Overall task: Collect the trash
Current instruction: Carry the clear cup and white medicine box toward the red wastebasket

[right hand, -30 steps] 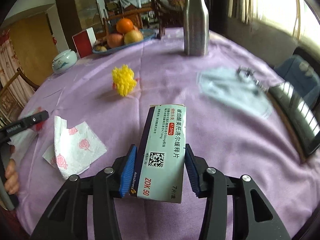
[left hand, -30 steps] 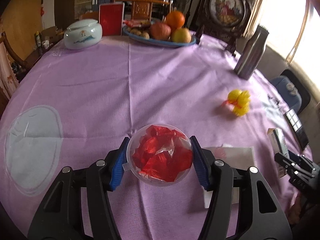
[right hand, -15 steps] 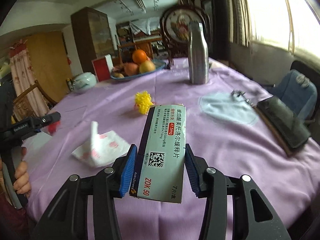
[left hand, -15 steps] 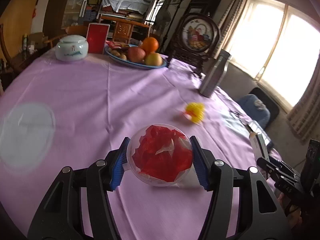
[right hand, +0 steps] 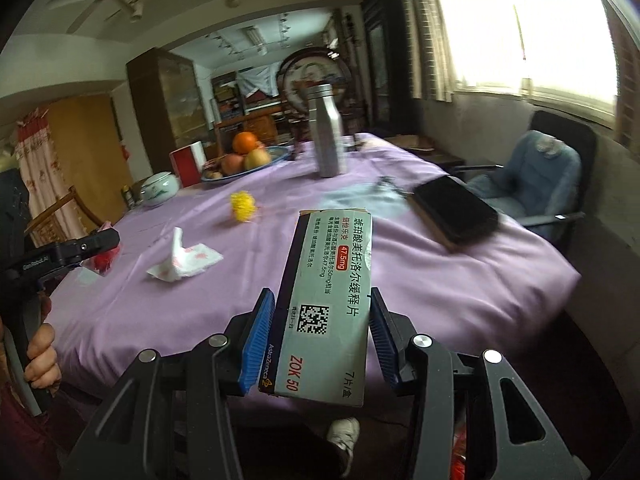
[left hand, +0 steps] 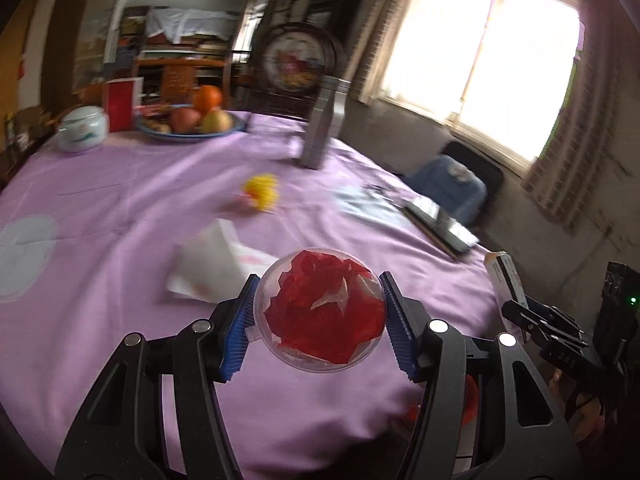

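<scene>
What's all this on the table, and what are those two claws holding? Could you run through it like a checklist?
Surface: round table under a purple cloth.
Job's things: clear cup of red wrappers in the left claw; pill box in the right claw; crumpled tissue and yellow scrap lying on the cloth.
Clutter: steel bottle, fruit plate, white jar, red box, black phone.
Grippers: left claw shut on the cup; right claw shut on the box; both held off the table's near edge.
Cables: nothing seen.
Surroundings: bright window, blue chair, wooden cabinets behind.
</scene>
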A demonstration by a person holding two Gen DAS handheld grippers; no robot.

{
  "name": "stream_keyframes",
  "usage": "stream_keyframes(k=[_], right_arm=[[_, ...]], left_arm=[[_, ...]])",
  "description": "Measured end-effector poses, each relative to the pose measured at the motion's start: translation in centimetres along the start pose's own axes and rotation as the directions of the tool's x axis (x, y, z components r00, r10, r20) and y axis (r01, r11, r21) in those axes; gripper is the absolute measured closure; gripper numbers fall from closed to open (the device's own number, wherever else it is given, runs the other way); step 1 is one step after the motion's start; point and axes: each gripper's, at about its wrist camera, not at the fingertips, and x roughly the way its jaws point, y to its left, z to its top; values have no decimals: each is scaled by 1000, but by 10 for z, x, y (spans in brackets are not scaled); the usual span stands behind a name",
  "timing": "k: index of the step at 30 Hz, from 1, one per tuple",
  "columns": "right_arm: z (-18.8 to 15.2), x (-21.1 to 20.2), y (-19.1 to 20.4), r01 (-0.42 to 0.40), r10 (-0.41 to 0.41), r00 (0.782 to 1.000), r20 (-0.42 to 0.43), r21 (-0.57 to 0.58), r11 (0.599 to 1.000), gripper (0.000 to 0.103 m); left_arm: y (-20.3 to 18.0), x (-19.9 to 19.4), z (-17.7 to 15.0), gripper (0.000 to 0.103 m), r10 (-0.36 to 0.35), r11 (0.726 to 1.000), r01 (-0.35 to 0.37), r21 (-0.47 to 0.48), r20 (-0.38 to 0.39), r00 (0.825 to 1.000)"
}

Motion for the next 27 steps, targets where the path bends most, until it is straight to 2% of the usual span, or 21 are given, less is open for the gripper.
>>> stream_keyframes(k=[7,12,16,21,27], right_arm=[[-39,-42,-70,116,-116,993,-10,82,990,56],[-75,-50,-124,192,-183,981,-67,160,968,56],[-108,-39,-162,246,-219,966,-137,223,943,56],[-147,-9,-206,287,-214,944,-250,307,908,56],[-169,19,-234,311,-203,927,-314,347,885,56]], left_arm=[[-76,27,-24,45,-120,990,125,62,-72,990],[-130,57,-44,45,-188,972,207,113,-154,970],[-160,84,-58,45,-222,958,253,135,-213,952],[-189,114,-75,45,-225,943,283,174,-292,929],[-212,143,-86,45,-232,929,313,196,-350,907]])
